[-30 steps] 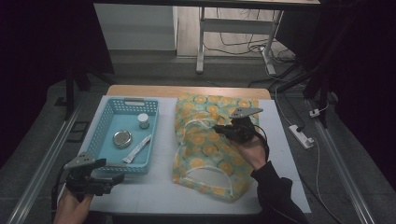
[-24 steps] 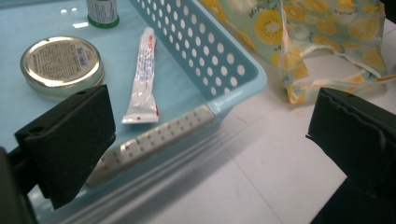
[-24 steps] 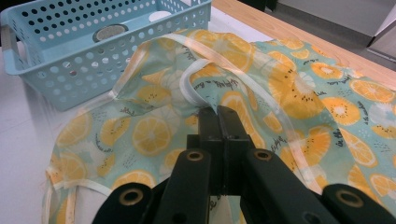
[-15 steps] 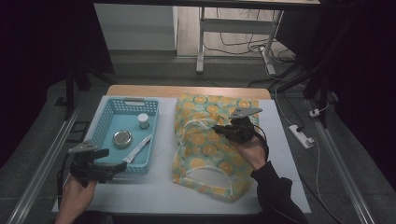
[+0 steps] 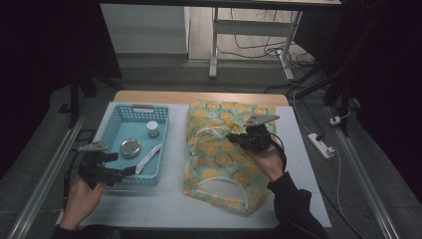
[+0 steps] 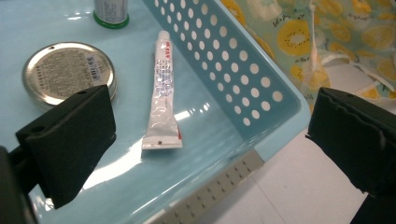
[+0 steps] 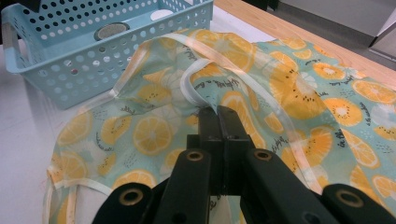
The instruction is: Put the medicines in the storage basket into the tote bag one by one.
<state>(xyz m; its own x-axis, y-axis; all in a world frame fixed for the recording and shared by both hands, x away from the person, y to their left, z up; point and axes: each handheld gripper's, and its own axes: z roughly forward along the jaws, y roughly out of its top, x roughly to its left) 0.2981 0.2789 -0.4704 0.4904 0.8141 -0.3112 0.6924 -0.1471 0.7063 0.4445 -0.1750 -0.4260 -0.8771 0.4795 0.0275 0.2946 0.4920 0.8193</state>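
My left gripper (image 6: 205, 154) hangs with jaws wide apart over the blue basket (image 5: 115, 122), whose perforated wall stands between it and the fruit-print bag (image 5: 224, 159). A tube (image 6: 162, 93), tin (image 6: 67, 70) and bottle (image 6: 111, 10) crowd the basket floor. The white desk (image 5: 164, 199) strip nearest me lies open.
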